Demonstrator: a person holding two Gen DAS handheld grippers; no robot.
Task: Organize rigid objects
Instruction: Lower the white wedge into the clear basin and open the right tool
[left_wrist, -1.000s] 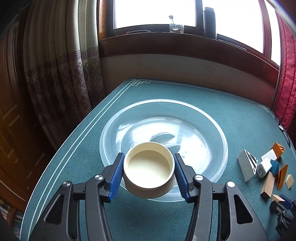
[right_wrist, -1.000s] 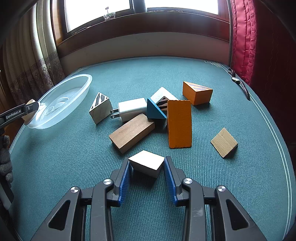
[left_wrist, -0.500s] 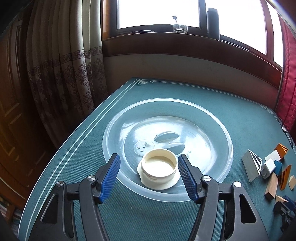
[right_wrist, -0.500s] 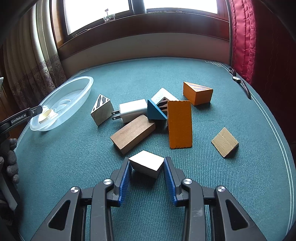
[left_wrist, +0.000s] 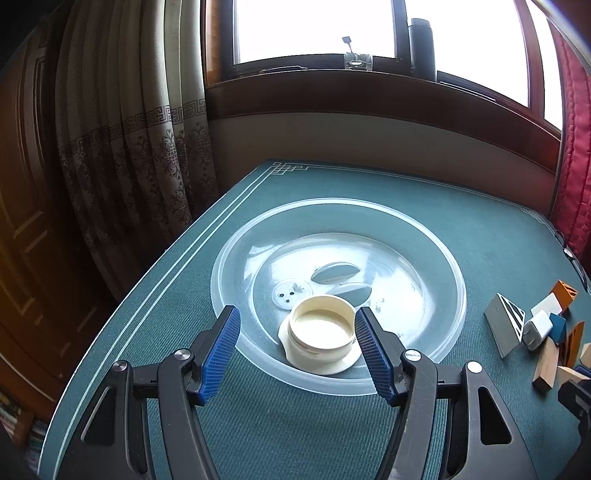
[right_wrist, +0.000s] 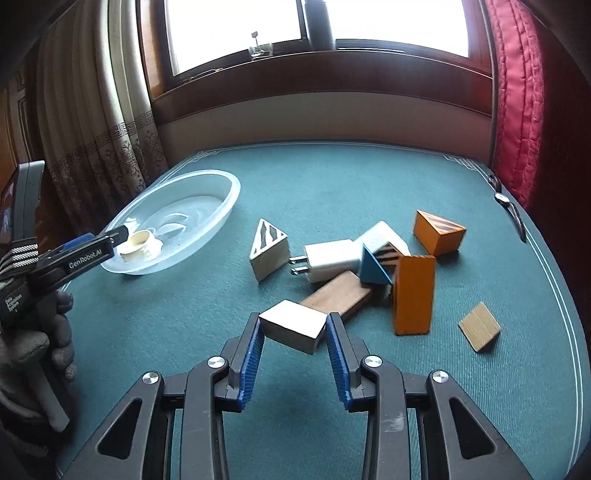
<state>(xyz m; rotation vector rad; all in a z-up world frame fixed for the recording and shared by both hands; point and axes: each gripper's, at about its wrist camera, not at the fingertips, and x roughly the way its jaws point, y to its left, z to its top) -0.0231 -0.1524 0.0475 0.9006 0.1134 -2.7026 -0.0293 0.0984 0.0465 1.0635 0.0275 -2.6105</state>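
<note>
A cream round cup (left_wrist: 320, 341) rests inside the clear plastic bowl (left_wrist: 436, 258) near its front rim. My left gripper (left_wrist: 297, 345) is open, its blue pads either side of the cup and apart from it. The cup (right_wrist: 142, 243) and bowl (right_wrist: 221, 206) also show in the right wrist view, with the left gripper (right_wrist: 122, 233) at the bowl's rim. My right gripper (right_wrist: 293, 326) is shut on a pale wooden block (right_wrist: 293, 325) and holds it above the green table.
A pile lies on the table: striped wedge (right_wrist: 269, 251), white charger (right_wrist: 330, 256), blue wedge (right_wrist: 373, 267), brown block (right_wrist: 338, 293), orange plank (right_wrist: 413, 293), orange wedge (right_wrist: 437, 230), small tan block (right_wrist: 479, 330). Curtains hang left, a window ledge is behind.
My left gripper opened and let the cream cup down into the bowl, then drew back a little. My right gripper lifted the pale block off the table.
</note>
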